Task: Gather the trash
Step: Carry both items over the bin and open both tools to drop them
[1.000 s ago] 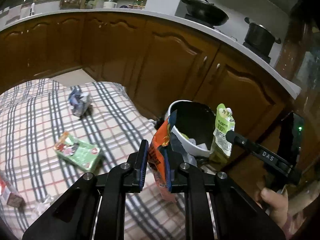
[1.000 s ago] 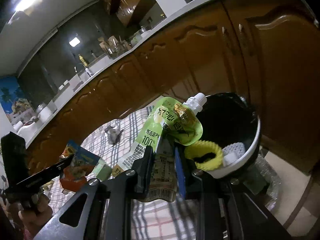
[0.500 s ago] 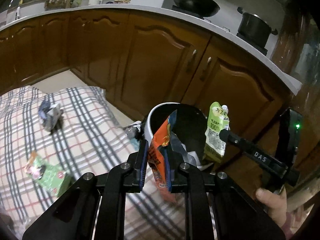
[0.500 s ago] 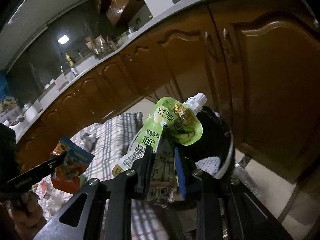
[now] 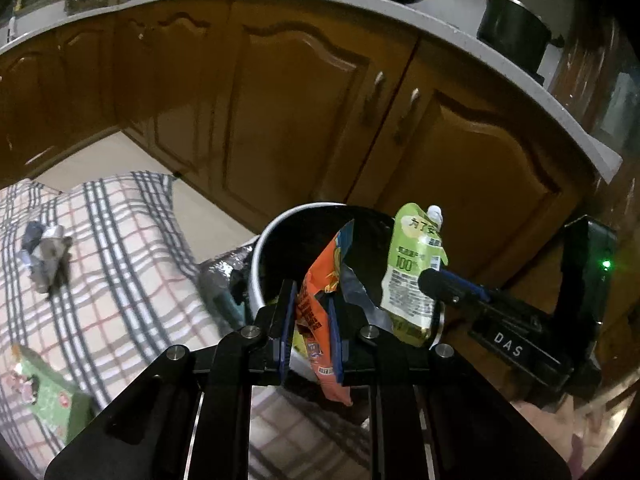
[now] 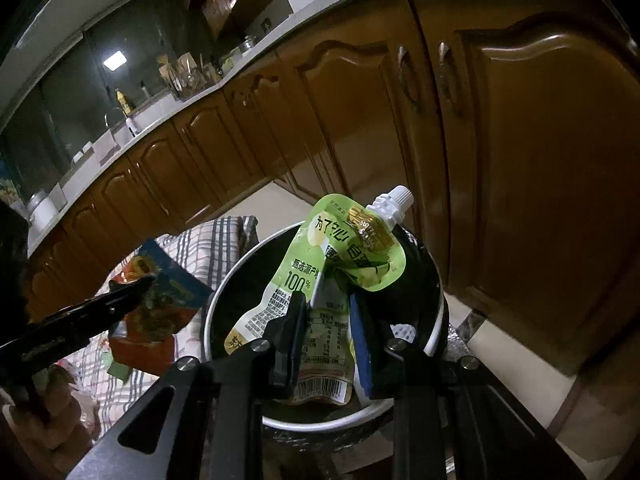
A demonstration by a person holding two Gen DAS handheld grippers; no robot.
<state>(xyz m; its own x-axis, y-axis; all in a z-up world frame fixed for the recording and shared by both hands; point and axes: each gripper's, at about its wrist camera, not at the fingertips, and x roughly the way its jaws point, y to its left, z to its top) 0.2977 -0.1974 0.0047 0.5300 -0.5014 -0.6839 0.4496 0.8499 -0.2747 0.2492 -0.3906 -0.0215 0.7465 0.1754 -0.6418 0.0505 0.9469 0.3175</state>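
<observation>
- Brown wooden cabinet doors (image 5: 304,120) under a pale worktop fill the background, and my checked cloth (image 5: 120,280) lies spread on the floor in front of them.
- At the cloth's near right edge stands the trash bin (image 5: 260,256), white-rimmed and dark inside, with some trash already lying in it.
- My left gripper (image 5: 308,320) is clamped nearly shut on an orange snack wrapper (image 5: 320,300), which stands up between the pads over the near rim of the bin.
- My right gripper (image 6: 328,332) is closed on a green drink pouch (image 6: 340,264), white cap upward, held over the bin's open mouth.
- Over the last second both my hands have travelled from above the cloth toward the bin: a second ago the bin sat off to the right of my left gripper, and now it sits straight ahead beneath both pieces.
- The grips themselves have not changed during that carry; neither piece has slipped.
- I judge the carrying step is nearly over, and what remains for these two is to let go so they fall inside.
- Collecting is not finished: a crumpled grey wrapper (image 5: 48,256) lies toward the cloth's far left side and a green packet (image 5: 44,392) at its near left edge, both well apart from the bin.
</observation>
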